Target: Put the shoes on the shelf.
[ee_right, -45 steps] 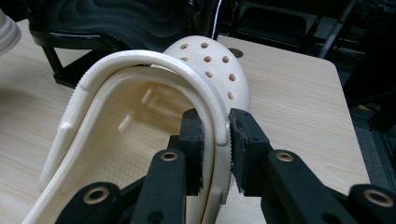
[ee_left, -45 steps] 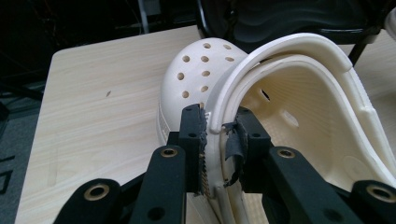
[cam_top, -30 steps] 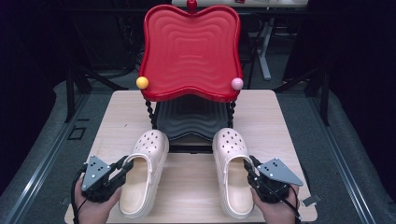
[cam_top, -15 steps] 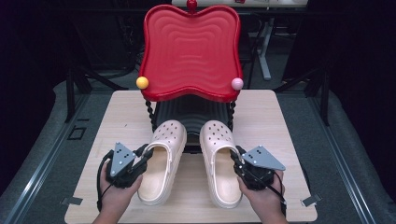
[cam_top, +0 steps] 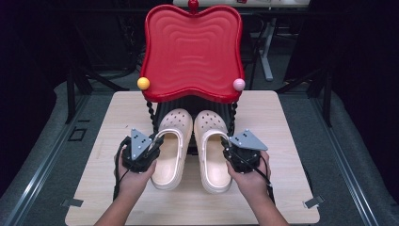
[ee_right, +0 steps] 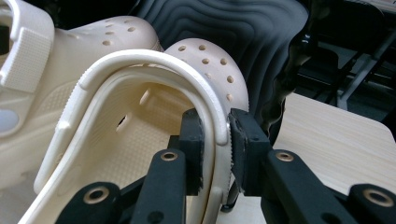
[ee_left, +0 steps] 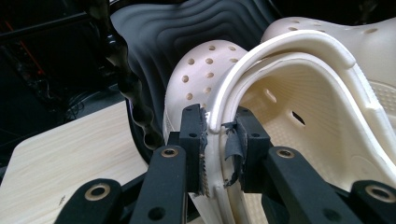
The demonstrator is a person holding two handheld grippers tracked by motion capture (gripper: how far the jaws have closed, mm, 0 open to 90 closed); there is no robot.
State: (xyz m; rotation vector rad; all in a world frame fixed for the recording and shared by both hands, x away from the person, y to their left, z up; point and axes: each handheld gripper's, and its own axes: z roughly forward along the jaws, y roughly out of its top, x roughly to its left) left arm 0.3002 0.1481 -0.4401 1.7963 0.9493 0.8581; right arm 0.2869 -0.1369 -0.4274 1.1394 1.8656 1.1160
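two cream clogs side by side on the table [cam_top: 282, 122], toes under one red tray stand [cam_top: 192, 52]; left gripper [cam_top: 151, 149] pinches left clog [cam_top: 172, 148] rim; right gripper [cam_top: 229, 149] pinches right clog [cam_top: 211, 149] rim

This looks like a lab or recording studio. A pale wood-grain tabletop [cam_top: 282, 141] stands on grey carpet [cam_top: 339, 141] edged by metal floor rails [cam_top: 42, 165]. Beyond the grippers, black curtains [cam_top: 357, 47] darken the background, where grey metal table legs [cam_top: 266, 52] and what may be cables sit, dimly lit.
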